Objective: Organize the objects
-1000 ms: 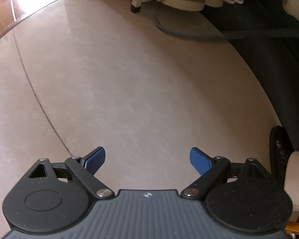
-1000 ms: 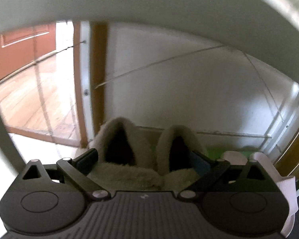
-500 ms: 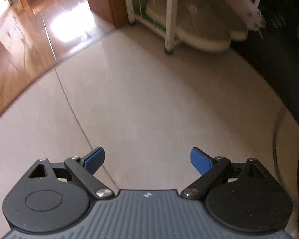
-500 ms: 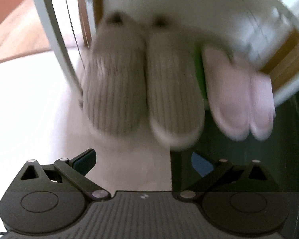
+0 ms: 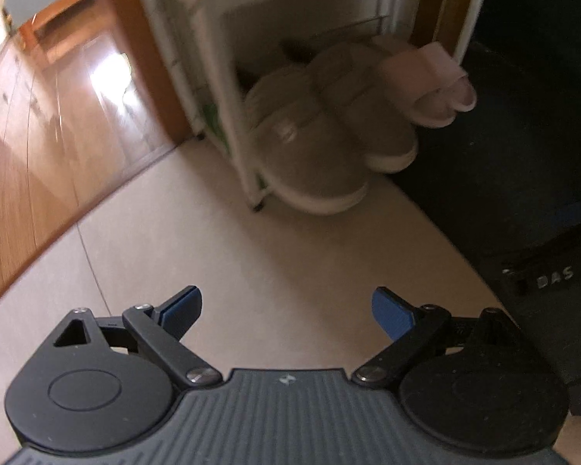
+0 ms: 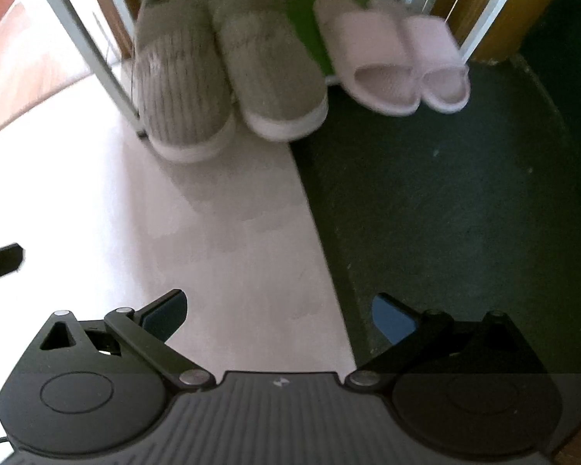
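A pair of grey ribbed slippers (image 6: 228,73) with white soles sits side by side on the bottom shelf of a white-framed shoe rack (image 6: 97,62), toes sticking out over the floor. A pair of pink slides (image 6: 395,62) lies to their right on the same shelf. The grey slippers (image 5: 329,131) and pink slides (image 5: 430,85) also show in the left wrist view. My left gripper (image 5: 286,310) stands open over pale floor, holding nothing. My right gripper (image 6: 277,314) is open and empty, well back from the slippers.
A dark mat (image 6: 464,209) covers the floor to the right, under the rack's right side. Pale tile (image 5: 251,263) lies in front of the rack, wooden flooring (image 5: 50,143) to the left beyond a brown door frame (image 5: 143,50). A dark object with lettering (image 5: 554,271) sits at the right.
Both grippers have drawn back from the rack and tilted up, so more of it shows. The right gripper, earlier close against the grey slippers, now stands apart from them, open.
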Motion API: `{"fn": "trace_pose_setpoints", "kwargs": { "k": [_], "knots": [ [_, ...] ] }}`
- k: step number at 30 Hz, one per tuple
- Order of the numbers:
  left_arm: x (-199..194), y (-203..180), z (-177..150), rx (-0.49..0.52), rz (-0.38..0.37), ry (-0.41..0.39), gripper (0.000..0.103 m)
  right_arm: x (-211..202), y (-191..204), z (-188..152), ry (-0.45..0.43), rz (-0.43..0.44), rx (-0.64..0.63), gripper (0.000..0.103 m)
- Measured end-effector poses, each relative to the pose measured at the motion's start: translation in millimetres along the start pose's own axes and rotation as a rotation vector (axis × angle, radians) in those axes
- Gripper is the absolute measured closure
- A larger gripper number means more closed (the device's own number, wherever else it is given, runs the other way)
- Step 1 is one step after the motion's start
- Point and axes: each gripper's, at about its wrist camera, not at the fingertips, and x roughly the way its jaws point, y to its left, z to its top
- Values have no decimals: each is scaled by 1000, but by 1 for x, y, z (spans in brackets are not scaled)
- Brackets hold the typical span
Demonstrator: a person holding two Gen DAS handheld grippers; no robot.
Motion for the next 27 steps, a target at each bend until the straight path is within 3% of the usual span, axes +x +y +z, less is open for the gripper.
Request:
{"fn": "trace_pose_setpoints", "kwargs": {
  "k": [5, 9, 16, 27],
  "knots": [
    [-27, -21, 30, -7, 33, -17, 8, -38, -2, 12, -128, -32, -1, 0],
    [-41, -26, 47, -37, 67, -41, 8, -56, -8, 16, -182, -27, 36, 0],
    [-56, -35, 63, -56, 74, -67, 6, -81, -20, 14, -223, -20, 105, 0],
    [-55, -43, 65, -52, 68, -69, 6, -76, -28, 26, -239, -37, 137, 0]
  ]
}}
